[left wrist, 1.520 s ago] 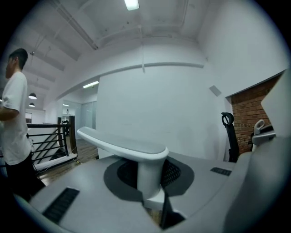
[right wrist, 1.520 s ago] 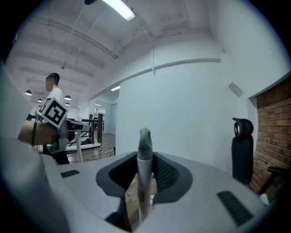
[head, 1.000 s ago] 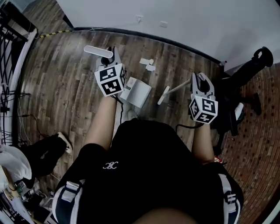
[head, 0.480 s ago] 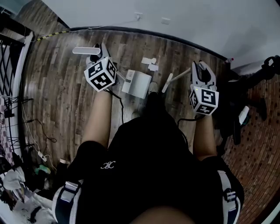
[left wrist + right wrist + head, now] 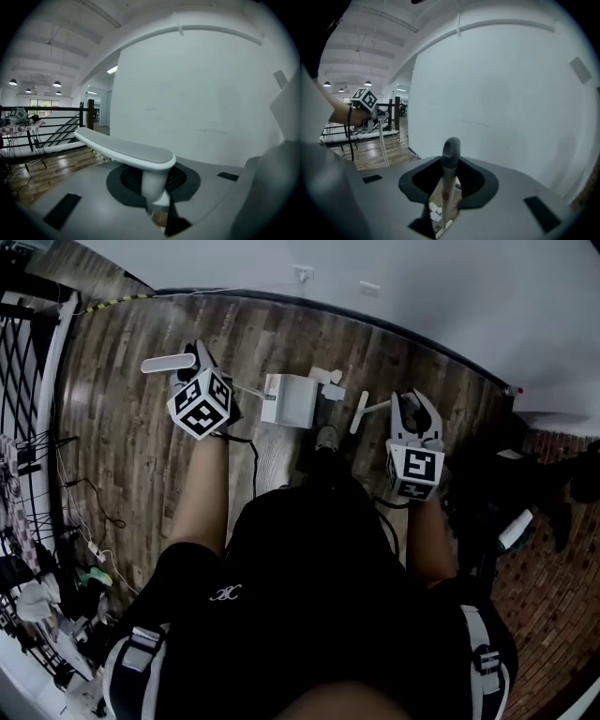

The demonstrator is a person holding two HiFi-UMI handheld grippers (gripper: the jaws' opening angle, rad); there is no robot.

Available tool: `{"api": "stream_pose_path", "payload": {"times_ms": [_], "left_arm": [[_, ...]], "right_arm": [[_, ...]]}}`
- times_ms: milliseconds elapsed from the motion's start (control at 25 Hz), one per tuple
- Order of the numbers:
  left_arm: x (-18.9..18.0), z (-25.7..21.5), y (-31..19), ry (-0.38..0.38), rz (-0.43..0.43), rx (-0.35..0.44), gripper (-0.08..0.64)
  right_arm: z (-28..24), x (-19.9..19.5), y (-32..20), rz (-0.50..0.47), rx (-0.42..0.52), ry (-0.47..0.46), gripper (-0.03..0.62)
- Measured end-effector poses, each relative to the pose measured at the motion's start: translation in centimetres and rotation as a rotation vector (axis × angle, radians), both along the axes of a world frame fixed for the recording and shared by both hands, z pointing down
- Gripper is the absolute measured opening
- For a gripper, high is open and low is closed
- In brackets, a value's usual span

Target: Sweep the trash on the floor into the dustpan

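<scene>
My left gripper (image 5: 194, 360) is shut on the long handle of the white dustpan (image 5: 292, 398), which rests on the wood floor in front of the person's feet. The handle's flat white grip (image 5: 125, 150) sticks out above the shut jaws of the left gripper (image 5: 153, 188). A few white paper scraps (image 5: 328, 378) lie just right of the dustpan, near the wall. My right gripper (image 5: 413, 409) is shut on the broom's thin handle (image 5: 450, 151), and the small white broom head (image 5: 360, 412) sits right of the scraps. Scraps (image 5: 435, 213) show below the right gripper (image 5: 447, 187).
A white wall with a dark skirting (image 5: 394, 329) runs along the far side. A black metal railing (image 5: 23, 381) and cables stand on the left. Dark equipment (image 5: 525, 493) sits on brick-patterned floor at the right. The person's legs fill the lower middle.
Both grippers have moved towards the wall. The dustpan now lies right next to the paper scraps, and the broom head has come closer to them from the right.
</scene>
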State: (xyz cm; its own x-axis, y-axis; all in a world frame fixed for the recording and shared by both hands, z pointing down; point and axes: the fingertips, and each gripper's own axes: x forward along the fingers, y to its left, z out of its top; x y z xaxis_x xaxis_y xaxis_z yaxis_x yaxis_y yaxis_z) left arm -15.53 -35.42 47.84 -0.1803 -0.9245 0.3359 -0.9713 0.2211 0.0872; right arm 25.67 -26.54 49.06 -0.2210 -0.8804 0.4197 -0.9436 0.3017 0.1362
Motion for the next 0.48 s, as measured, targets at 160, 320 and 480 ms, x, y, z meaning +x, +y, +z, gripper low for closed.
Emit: {"api": "stream_pose_path", "payload": {"times_ms": [160,320,480], "left_arm": [[0.1,1.0,-3.4,-0.027,-0.029,-0.017,0.060],[0.1,3.1,-6.7,-0.037,-0.030,-0.053,0.060],[-0.6,4.5,-9.4,-0.047,-0.055,-0.082,0.060]], "right_arm": [[1.9,-0.9,-3.1,-0.059,-0.028,-0.006,0.110],[2.2,-2.0,-6.4,-0.094,-0.024,-0.026,0.110],[2.1,-1.6,-9.0,-0.097,-0.020,-0.025,0.110]]}}
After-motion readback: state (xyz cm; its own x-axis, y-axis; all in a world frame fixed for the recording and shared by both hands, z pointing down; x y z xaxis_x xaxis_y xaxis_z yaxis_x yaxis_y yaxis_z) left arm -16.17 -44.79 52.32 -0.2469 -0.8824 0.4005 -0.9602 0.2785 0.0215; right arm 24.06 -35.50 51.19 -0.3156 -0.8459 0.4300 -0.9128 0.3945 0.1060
